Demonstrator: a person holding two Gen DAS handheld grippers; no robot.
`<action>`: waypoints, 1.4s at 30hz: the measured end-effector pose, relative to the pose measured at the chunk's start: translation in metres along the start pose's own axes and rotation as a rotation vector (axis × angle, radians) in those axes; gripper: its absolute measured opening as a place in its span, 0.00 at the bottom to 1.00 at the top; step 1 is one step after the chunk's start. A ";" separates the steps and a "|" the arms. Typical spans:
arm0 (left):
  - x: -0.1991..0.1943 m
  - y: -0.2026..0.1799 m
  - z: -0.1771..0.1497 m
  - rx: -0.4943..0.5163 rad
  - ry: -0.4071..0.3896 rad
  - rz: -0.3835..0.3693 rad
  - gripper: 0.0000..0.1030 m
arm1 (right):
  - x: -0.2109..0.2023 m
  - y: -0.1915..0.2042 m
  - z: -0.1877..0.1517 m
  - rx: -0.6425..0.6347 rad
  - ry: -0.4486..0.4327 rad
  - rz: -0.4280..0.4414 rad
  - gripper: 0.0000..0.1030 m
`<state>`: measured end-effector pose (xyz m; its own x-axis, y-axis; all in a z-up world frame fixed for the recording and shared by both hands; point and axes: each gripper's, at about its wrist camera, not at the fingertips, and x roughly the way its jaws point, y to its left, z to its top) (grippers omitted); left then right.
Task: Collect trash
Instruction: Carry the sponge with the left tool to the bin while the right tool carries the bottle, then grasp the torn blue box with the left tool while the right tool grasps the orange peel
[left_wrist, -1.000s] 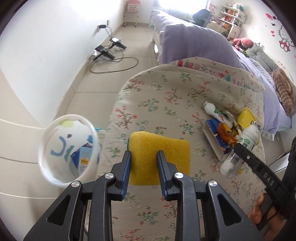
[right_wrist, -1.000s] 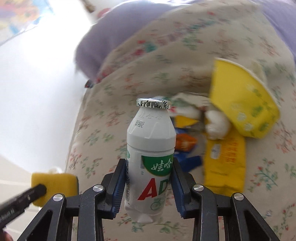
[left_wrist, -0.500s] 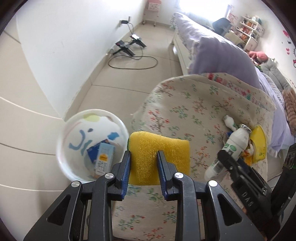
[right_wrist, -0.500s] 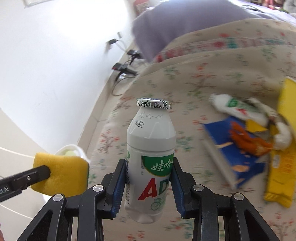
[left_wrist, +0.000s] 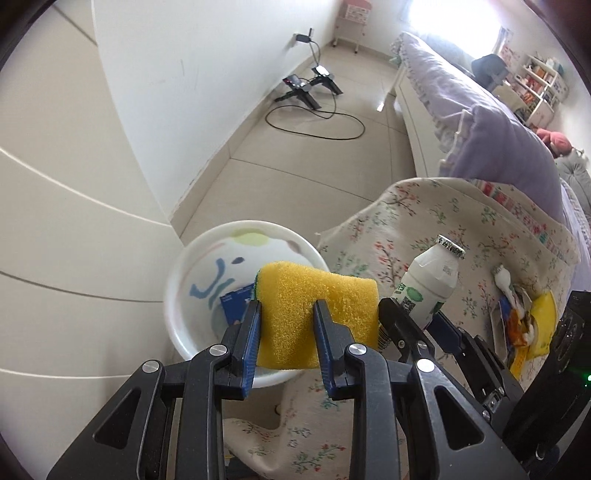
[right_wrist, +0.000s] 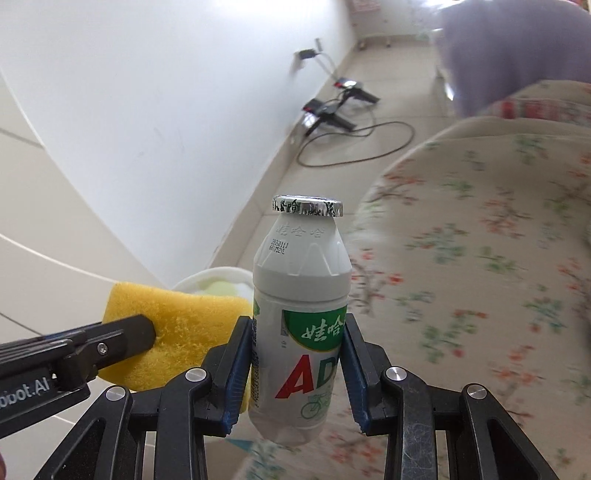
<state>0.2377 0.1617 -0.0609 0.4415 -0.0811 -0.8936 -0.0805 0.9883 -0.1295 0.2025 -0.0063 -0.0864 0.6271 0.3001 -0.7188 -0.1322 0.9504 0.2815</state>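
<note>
My left gripper (left_wrist: 286, 314) is shut on a yellow sponge (left_wrist: 317, 295) and holds it over the near rim of a white bin (left_wrist: 192, 266) with a painted inside, on the floor left of the table. A blue carton (left_wrist: 234, 306) lies in the bin. My right gripper (right_wrist: 299, 328) is shut on a white drink bottle (right_wrist: 301, 273) with a foil lid and green label, held upright just right of the sponge (right_wrist: 177, 321). The bottle also shows in the left wrist view (left_wrist: 430, 280). The bin rim (right_wrist: 210, 277) peeks behind the sponge.
A table under a floral cloth (left_wrist: 461, 221) sits to the right. Wrappers, a yellow paper cup and a squeezed tube (left_wrist: 521, 314) lie on its right side. A purple-covered bed (left_wrist: 480, 122) stands behind. Black stands and a cable (left_wrist: 314, 96) lie on the tiled floor by the white wall.
Both grippers have swung left from over the table toward the bin. The sponge now hangs over the bin's rim, and the bottle has come close beside it.
</note>
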 end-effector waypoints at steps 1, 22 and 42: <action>0.000 0.008 0.003 -0.018 0.000 0.000 0.29 | 0.004 0.003 0.001 -0.006 0.004 0.005 0.40; 0.019 0.067 0.014 -0.286 0.047 0.009 0.69 | 0.080 0.028 0.006 -0.078 0.098 0.063 0.40; 0.023 0.019 0.017 -0.210 0.070 -0.037 0.69 | 0.055 -0.005 0.008 -0.152 0.142 0.040 0.54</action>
<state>0.2614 0.1812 -0.0766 0.3852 -0.1324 -0.9133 -0.2530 0.9366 -0.2425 0.2438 0.0048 -0.1219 0.5057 0.3358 -0.7947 -0.2756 0.9358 0.2200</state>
